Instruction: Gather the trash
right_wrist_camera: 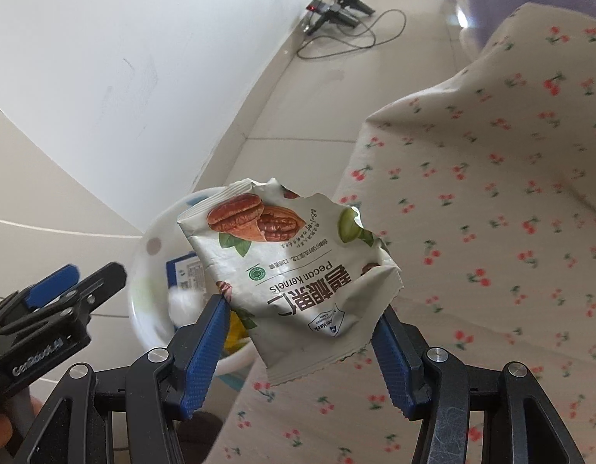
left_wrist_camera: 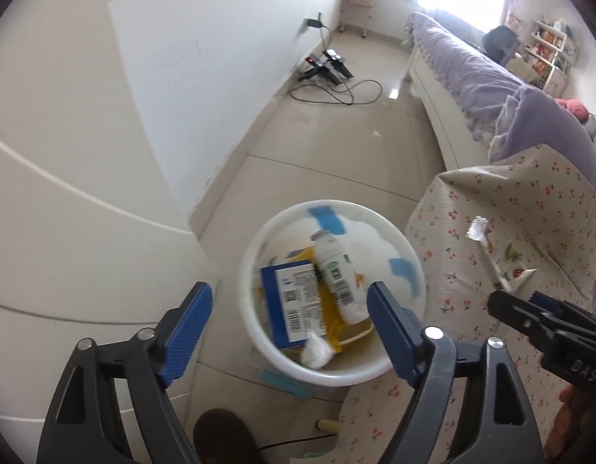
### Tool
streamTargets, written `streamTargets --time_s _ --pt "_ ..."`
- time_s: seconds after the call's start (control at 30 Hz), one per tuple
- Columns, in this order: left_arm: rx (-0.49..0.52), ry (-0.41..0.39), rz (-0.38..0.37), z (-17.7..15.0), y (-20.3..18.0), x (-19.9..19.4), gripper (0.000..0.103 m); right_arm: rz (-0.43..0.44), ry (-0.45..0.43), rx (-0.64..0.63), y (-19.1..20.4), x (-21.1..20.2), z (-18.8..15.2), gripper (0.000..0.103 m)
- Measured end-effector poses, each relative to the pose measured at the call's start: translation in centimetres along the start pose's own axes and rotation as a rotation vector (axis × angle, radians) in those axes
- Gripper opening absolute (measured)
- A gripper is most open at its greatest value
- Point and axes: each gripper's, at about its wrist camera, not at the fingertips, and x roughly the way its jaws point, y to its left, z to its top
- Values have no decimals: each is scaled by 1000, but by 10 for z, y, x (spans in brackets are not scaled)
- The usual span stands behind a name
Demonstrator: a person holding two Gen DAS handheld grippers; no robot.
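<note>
Above the bin [left_wrist_camera: 255, 270] — left claw [left_wrist_camera: 290, 317] open, empty.

A: What lies past the bin?
B: A bed with a lilac cover [left_wrist_camera: 468, 73] at two o'clock, and black chargers with looping cables [left_wrist_camera: 329, 65] on the tiled floor [left_wrist_camera: 336, 143] at twelve.
A: Nearer?
B: A cherry-print cloth [right_wrist_camera: 491, 212] at three o'clock; a toothbrush [left_wrist_camera: 487, 251] lies on it.

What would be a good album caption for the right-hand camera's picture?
Right gripper holds a pecan kernels packet beside the white trash bin.
</note>
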Motion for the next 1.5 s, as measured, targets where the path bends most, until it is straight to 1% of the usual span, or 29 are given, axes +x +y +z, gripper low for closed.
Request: streamTargets --time_s 0.17,0.23,0.27,0.33,0.4,0.43,0.5,0.57,0.67,0.77,0.87,0.93,0.97,1.0,1.07,1.13,1.23,1.33,1.4,1.5 --pt "-21 -12 13 -4 15 -15 91 40 16 4 14 19 1 63" --pt "-23 -15 21 -5 18 -20 93 51 12 5 19 24 1 65" --pt "-24 -13 21 -5 19 -21 96 55 9 4 21 26 0 65" --pt "-28 -4 24 -6 21 -24 101 84 -5 10 24 29 0 72" --pt "-31 -1 20 -8 21 -29 102 136 -27 44 24 29 0 94" --pt "-31 -3 15 -9 21 -32 102 161 -38 62 24 27 0 97" --pt "-22 -1 9 -10 18 -40 102 177 -52 78 25 20 1 103" --pt "-3 -6 -2 -13 12 -53 102 156 -71 68 27 8 1 103" --pt "48 -27 9 -19 -2 -73 103 84 -120 16 31 -22 -2 103" --pt "85 -58 14 -24 -17 -96 103 -17 -155 -38 31 -56 -8 103" --pt "88 -88 0 -30 -29 -118 103 -112 -224 -83 26 -92 -20 103" --pt "87 -110 6 -33 -36 -132 103 -191 -271 -114 22 -117 -33 103" --pt "90 -128 14 -35 -41 -141 103 -216 -281 -116 19 -126 -38 103" --pt "97 -147 20 -37 -46 -149 103 -232 -286 -112 16 -134 -42 103" --pt "102 -174 26 -41 -53 -161 103 -230 -315 -113 12 -156 -49 103" --pt "93 -197 28 -46 -59 -171 103 -253 -370 -114 10 -178 -54 103" --pt "95 -208 41 -50 -67 -178 103 -264 -427 -82 3 -197 -66 103" --pt "105 -209 43 -53 -76 -179 103 -258 -453 -34 -6 -210 -78 103" --pt "103 -210 20 -54 -80 -179 103 -284 -472 -9 -11 -217 -83 103" --pt "103 -212 8 -54 -87 -177 103 -333 -476 27 -22 -223 -86 103"
